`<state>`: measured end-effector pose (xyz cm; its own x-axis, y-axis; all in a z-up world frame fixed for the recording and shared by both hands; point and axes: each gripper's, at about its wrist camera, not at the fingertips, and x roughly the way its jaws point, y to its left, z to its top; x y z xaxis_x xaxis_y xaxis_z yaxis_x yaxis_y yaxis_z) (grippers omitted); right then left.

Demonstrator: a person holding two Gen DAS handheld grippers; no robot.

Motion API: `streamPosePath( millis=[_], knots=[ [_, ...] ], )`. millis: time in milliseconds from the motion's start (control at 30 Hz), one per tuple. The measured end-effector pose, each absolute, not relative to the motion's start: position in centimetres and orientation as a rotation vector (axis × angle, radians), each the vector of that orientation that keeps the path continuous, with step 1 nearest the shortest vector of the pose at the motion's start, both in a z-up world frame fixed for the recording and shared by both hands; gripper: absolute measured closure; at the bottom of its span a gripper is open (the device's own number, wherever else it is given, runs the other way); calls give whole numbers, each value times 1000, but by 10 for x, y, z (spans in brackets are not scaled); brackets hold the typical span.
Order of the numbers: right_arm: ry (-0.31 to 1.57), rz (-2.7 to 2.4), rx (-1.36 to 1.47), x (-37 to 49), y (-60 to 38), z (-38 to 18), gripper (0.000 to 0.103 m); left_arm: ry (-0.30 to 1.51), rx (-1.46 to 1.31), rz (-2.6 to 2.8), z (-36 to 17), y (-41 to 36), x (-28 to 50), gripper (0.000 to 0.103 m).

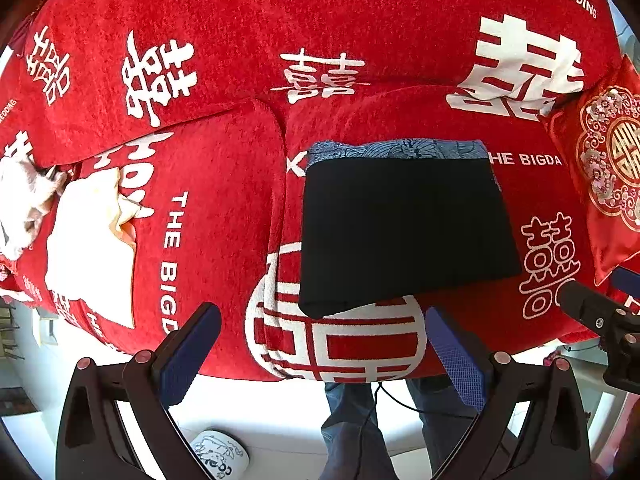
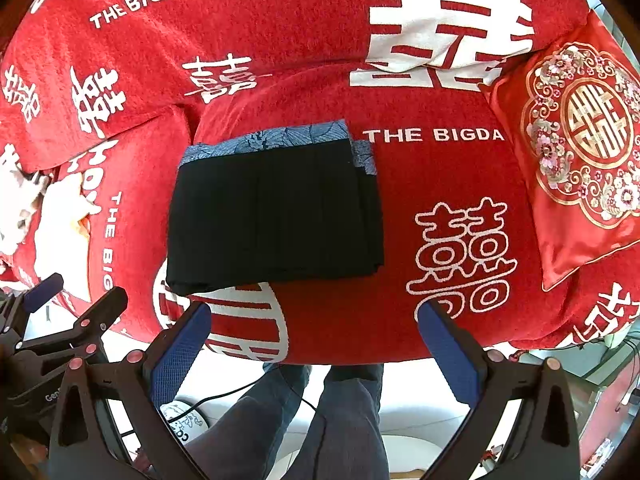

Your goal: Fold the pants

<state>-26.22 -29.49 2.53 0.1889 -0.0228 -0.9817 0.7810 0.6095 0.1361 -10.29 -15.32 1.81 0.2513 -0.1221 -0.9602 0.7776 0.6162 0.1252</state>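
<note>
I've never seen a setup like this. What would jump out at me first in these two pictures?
First, the bright red sofa cover with big white characters and "THE BIGDAY" lettering, filling both views. Next, the black pants, folded into a neat rectangle on the seat cushion, lying on a blue patterned garment that peeks out behind them. At the right end leans an embroidered red cushion, and both the left gripper and right gripper hang open, holding nothing.

Left gripper (image 1: pixel 320 344) and right gripper (image 2: pixel 314 340) hover side by side (jaws spread, empty).

Black pants (image 1: pixel 404 232), red/white sofa cover (image 1: pixel 320 20).
</note>
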Motion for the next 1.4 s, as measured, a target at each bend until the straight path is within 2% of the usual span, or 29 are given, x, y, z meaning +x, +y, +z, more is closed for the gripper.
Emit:
streamPosePath(
  millis=[1400],
  knots=[
    [1269, -634, 740, -254, -296, 27, 0, 1153, 698, -702, 22, -158, -103, 1]
  ],
)
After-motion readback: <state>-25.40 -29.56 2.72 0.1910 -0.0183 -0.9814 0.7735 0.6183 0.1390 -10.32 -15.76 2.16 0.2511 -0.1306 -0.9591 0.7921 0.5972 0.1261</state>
